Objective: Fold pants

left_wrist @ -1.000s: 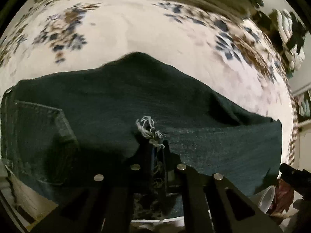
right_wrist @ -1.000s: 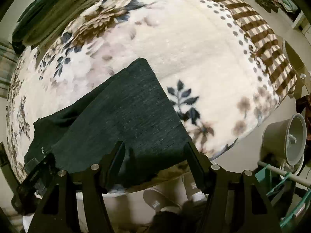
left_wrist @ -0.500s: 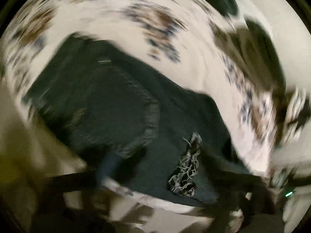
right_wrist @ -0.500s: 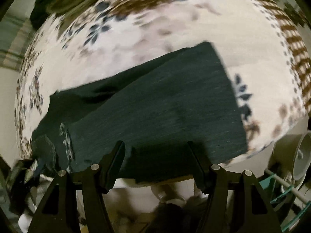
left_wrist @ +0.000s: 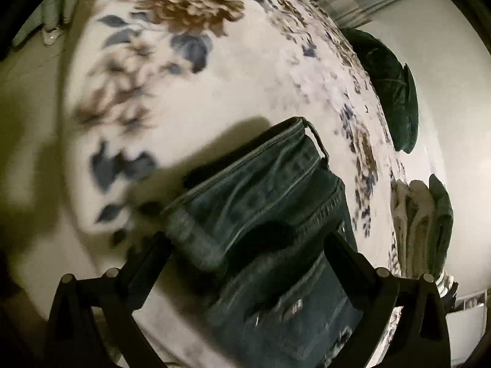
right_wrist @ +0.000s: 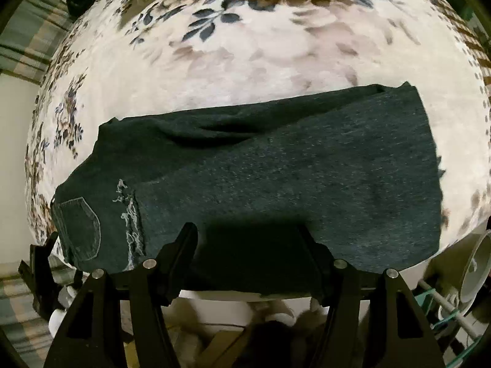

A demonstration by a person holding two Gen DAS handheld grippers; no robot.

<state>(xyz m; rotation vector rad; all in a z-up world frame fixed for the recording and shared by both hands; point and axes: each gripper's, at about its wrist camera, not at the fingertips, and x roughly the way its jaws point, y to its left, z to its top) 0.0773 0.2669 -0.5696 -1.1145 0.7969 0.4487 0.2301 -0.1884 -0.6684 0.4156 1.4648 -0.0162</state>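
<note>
The dark blue-green denim pants [right_wrist: 260, 184] lie flat across the middle of the right wrist frame, legs stacked and stretching toward the right. A back pocket [right_wrist: 81, 228] and a frayed rip [right_wrist: 132, 220] sit at lower left.

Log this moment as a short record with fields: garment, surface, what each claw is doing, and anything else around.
garment: dark jeans, lying lengthwise across the bed, back pocket and frayed rip at the waist end
surface: floral blanket
left claw: open, at the waistband, nothing gripped
right claw: open, at the near edge of the leg
other: dark green pillow beyond the blanket
fold: none visible yet
</note>
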